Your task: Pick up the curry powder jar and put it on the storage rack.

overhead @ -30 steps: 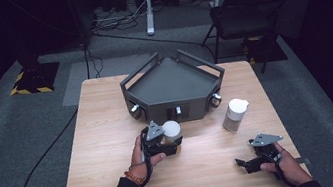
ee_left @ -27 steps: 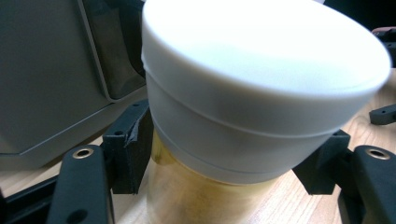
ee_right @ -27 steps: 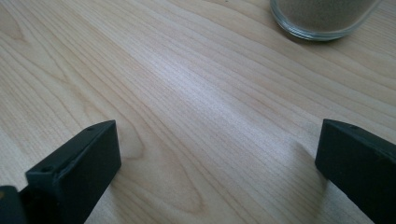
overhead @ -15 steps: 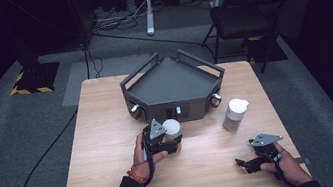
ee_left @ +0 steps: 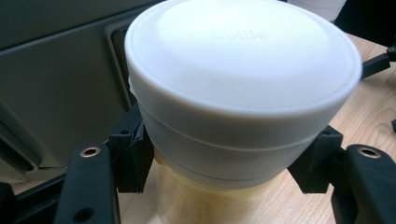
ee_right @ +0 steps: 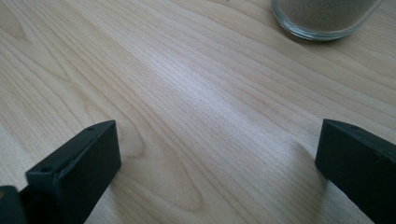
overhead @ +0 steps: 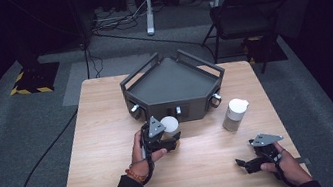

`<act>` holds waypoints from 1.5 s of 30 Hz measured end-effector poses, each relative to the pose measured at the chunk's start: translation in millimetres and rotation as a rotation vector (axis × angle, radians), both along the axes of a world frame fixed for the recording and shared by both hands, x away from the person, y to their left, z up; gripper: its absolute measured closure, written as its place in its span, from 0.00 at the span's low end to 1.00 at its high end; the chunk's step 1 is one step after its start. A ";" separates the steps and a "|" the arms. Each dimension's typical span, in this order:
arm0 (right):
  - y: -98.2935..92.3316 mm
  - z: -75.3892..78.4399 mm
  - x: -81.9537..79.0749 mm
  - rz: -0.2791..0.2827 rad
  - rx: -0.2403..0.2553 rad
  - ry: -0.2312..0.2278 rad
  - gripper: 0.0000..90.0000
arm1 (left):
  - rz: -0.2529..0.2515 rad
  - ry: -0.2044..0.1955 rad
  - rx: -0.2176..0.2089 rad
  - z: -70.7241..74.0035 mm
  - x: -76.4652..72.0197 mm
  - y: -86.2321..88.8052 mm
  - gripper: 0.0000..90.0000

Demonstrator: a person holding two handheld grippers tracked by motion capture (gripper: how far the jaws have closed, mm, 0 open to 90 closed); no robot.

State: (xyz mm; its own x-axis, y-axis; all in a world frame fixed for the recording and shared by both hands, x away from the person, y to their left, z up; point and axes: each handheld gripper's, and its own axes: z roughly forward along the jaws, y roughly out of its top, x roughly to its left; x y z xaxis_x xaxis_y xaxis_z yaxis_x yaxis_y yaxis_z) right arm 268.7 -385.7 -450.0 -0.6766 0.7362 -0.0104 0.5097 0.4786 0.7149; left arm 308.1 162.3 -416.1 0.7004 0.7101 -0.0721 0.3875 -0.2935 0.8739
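A jar with a white lid (overhead: 170,123) stands just in front of the dark grey tray stand (overhead: 172,80). My left gripper (overhead: 169,137) is shut on it. In the left gripper view the white lid (ee_left: 238,79) looms close, and the black jaws press the jar from both sides just under the lid, above its pale yellow contents (ee_left: 210,205). A second white-lidded jar (overhead: 233,114) stands to the right on the table. My right gripper (overhead: 244,164) rests low near the front right corner, open, jaws far apart over bare wood (ee_right: 217,158).
The wooden table (overhead: 100,134) carries the grey stand at its back centre. The base of the second jar (ee_right: 327,16) shows ahead of the right gripper. A black chair (overhead: 247,7) and a cable (overhead: 39,164) lie beyond the table.
My left gripper has carried the jar a little forward and right, closer to the grey stand. The right gripper has stayed put.
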 end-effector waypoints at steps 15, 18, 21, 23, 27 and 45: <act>-0.3 -0.1 0.0 0.002 0.000 0.000 0.00 | 0.028 -0.008 -0.002 19.6 -5.7 2.8 0.38; -0.3 -0.1 -0.1 0.002 0.000 0.000 0.00 | 0.038 0.001 0.001 23.7 -5.5 2.9 0.38; -0.5 0.0 -0.2 0.002 0.000 0.000 0.00 | 0.043 -0.001 -0.003 27.8 -5.7 4.0 0.38; -0.6 0.0 -0.2 0.003 0.000 0.000 0.00 | 0.046 -0.005 -0.011 30.6 -5.4 4.8 0.38; -0.5 0.0 -0.3 0.002 0.000 0.000 0.00 | 0.048 -0.013 -0.016 40.9 -3.4 4.6 0.38; -0.6 0.0 -0.2 0.003 0.000 0.000 0.00 | 0.072 -0.080 -0.012 95.4 3.7 -0.2 0.38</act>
